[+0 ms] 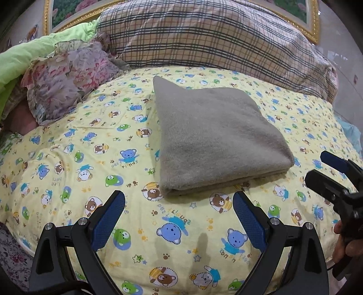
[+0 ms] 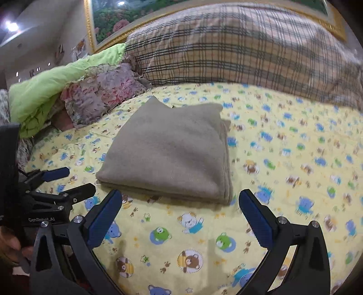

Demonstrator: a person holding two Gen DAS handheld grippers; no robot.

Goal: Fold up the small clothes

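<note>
A grey-brown knit garment (image 1: 213,136) lies folded into a neat rectangle on the yellow bear-print sheet (image 1: 90,158); the right wrist view shows it (image 2: 172,149) with stacked layers along its right edge. My left gripper (image 1: 179,202) hovers just short of its near edge, open, nothing between its blue pads. My right gripper (image 2: 179,202) is also open and empty, close to the garment's near edge. Each gripper shows in the other's view: the right one (image 1: 326,168) at the right side, the left one (image 2: 68,179) at the left side.
A large plaid pillow (image 1: 215,36) lies across the back of the bed. A floral pillow (image 1: 65,79) and a green quilt (image 1: 27,54) sit at the back left. A gold-framed picture (image 1: 68,13) hangs behind. A hand (image 1: 340,245) holds the right gripper.
</note>
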